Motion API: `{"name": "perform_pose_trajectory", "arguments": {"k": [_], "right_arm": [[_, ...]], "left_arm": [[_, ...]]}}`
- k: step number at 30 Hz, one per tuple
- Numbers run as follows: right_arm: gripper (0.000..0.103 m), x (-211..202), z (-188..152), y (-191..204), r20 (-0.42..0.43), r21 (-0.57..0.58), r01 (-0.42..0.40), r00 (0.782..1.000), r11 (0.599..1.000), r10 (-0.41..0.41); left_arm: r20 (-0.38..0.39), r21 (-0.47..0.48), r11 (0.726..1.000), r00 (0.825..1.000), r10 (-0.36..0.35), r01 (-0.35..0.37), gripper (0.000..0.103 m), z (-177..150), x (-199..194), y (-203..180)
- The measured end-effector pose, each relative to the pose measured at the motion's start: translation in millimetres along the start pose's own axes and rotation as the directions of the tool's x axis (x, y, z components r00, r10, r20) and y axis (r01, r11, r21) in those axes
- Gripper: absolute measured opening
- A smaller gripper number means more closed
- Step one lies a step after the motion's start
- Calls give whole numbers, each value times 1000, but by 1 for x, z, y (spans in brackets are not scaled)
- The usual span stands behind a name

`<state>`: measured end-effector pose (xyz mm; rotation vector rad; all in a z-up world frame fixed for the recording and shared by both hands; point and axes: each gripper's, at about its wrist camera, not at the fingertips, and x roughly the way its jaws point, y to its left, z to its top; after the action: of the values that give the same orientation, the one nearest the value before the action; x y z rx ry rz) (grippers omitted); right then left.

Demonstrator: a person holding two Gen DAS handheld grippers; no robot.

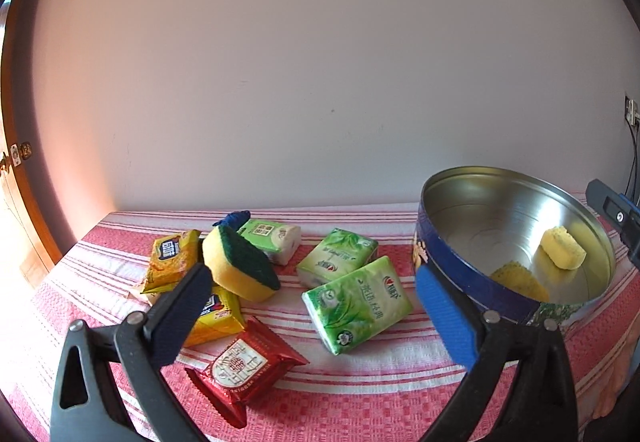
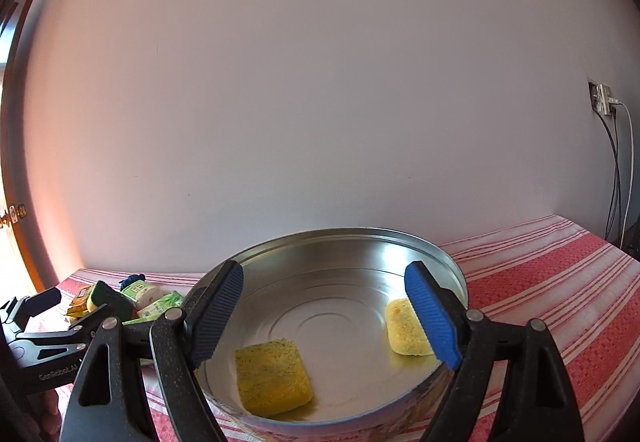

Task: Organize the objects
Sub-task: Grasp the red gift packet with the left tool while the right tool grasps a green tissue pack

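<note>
My left gripper [image 1: 314,276] stands open above the striped cloth, nothing between its pads. Beyond it lie a yellow sponge with a green scouring face [image 1: 240,266], three green tissue packs [image 1: 356,302] [image 1: 336,256] [image 1: 272,238], two yellow snack packets [image 1: 170,258] [image 1: 216,316] and a red packet [image 1: 244,364]. To the right stands a round blue tin [image 1: 480,282] holding two yellow sponges [image 1: 562,248] [image 1: 518,280]. My right gripper [image 2: 324,274] hangs open over the tin [image 2: 340,234], empty, with one sponge [image 2: 272,378] below and another [image 2: 400,326] by its right finger.
A red and white striped cloth [image 1: 360,402] covers the table, which runs along a plain wall. A wooden door [image 1: 16,162] stands at the left. A wall socket with hanging cables [image 2: 602,102] is at the far right. The left gripper's black frame [image 2: 44,342] shows beside the tin.
</note>
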<state>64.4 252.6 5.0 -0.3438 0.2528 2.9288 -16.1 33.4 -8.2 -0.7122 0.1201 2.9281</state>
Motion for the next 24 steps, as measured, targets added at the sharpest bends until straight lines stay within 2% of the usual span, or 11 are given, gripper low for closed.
{"name": "perform_pose_trajectory", "arguments": {"k": [5,8,12,16,19,24], "right_arm": [[86,-3,-9,32,-33,-40,-25,999,999,24],[86,-1,-15,47,-62,-50,-40,997,998,37],[86,1,-21,68,-105,-93,-65,993,994,56],[86,-1,-24,87,-126,-113,-98,988,989,83],[86,5,-29,97,-161,-112,-122,981,986,103],[86,10,-36,111,-219,-130,-154,968,979,124]], "left_arm": [[-13,36,999,1000,22,-21,103,-7,-8,13],[-39,37,999,999,11,-9,103,-11,-7,25],[-108,9,997,991,-80,82,103,-17,-4,43],[-203,-28,988,967,-155,153,103,-24,4,57],[-287,-39,988,945,-157,152,103,-30,17,60],[-377,-56,986,911,-166,157,102,-35,34,58]]}}
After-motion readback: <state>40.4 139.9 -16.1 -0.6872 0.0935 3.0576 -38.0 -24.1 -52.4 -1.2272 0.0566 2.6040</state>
